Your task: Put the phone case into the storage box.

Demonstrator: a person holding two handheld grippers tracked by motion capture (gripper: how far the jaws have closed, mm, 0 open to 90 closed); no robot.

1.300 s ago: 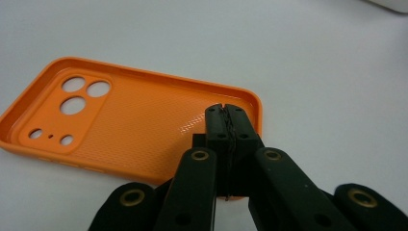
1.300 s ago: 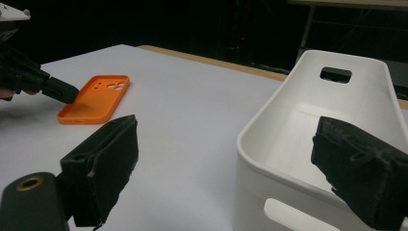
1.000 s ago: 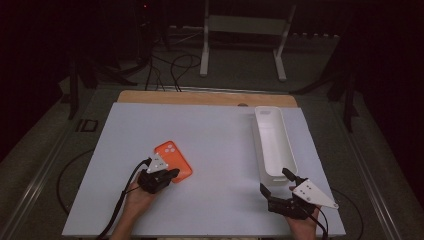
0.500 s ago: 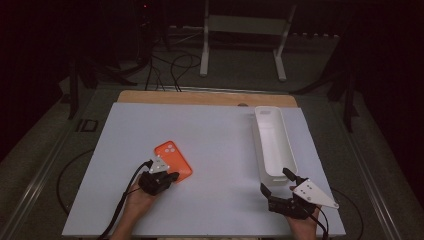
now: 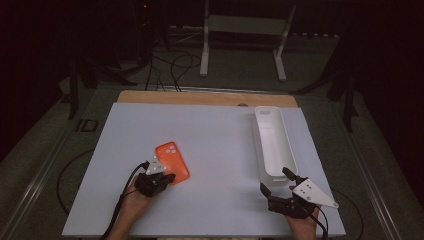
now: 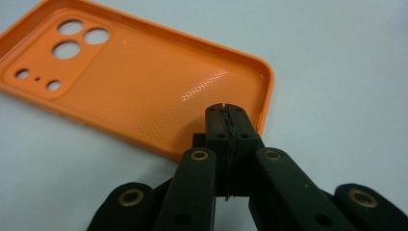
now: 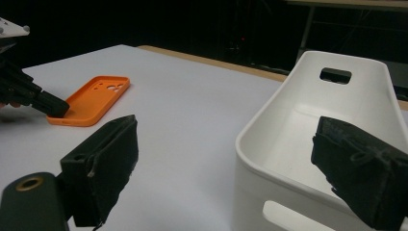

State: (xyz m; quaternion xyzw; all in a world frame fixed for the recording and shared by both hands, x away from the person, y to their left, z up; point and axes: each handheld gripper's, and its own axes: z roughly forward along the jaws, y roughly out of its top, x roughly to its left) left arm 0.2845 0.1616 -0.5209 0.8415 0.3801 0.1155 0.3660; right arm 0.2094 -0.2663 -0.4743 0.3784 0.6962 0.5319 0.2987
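An orange phone case [image 5: 172, 162] lies inside-up on the white table sheet [image 5: 215, 140], left of centre. My left gripper [image 5: 169, 178] is at its near corner, jaws pressed together with nothing between them. In the left gripper view its tips [image 6: 225, 113] rest over the case [image 6: 139, 82] just inside the near rim. A long white bin [image 5: 272, 140] stands at the right, empty. My right gripper [image 5: 274, 180] is open at the bin's near end. In the right gripper view [image 7: 231, 173] one jaw is outside the bin [image 7: 308, 130] and the other is over its inside.
The wooden table edge [image 5: 205, 97] shows beyond the sheet. Past the table stand a white metal frame [image 5: 245, 30] and cables on the dark floor. Cables trail from both grippers toward the near edge.
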